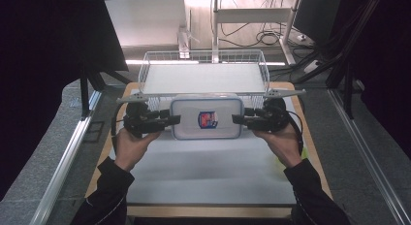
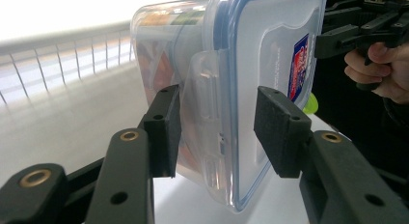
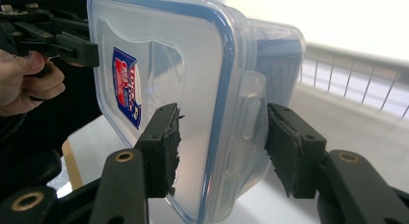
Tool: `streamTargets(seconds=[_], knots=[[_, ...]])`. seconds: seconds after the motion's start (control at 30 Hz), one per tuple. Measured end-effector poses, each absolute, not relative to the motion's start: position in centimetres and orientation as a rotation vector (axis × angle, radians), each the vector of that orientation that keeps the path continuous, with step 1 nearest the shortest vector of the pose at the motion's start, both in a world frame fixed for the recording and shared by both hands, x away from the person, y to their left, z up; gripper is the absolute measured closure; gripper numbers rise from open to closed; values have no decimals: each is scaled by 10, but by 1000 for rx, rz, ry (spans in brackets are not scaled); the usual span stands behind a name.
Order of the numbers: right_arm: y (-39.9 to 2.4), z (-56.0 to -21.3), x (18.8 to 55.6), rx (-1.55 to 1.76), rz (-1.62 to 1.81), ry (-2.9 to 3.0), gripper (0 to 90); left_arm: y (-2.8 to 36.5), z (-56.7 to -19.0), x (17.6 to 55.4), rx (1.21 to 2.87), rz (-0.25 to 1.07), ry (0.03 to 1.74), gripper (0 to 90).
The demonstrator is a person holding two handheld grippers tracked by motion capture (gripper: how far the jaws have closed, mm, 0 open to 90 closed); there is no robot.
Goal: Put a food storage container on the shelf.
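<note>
The lidded container [image 1: 207,117] hangs above the desk [image 1: 208,171], just before the wire basket [image 1: 203,74]. Its long axis runs from the left gripper [image 1: 175,120] to the right gripper [image 1: 237,119], lid up. Each gripper's fingers [image 2: 166,130] pinch one short end, equally near.

The label [image 3: 126,86] on the container lid [image 3: 159,89] is too blurred to read
</note>
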State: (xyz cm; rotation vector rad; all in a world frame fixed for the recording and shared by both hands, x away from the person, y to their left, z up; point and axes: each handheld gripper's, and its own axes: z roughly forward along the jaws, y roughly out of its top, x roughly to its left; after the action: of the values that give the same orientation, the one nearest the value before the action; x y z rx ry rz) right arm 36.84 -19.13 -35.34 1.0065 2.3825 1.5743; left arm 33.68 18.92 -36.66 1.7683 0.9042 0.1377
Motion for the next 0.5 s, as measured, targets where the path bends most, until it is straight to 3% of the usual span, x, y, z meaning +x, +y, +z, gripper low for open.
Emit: streamTargets(seconds=[0.5], knots=[[-178, -300, 407, 980, 1593, 2328, 472, 201, -316, 376, 1748, 169, 885, 533]])
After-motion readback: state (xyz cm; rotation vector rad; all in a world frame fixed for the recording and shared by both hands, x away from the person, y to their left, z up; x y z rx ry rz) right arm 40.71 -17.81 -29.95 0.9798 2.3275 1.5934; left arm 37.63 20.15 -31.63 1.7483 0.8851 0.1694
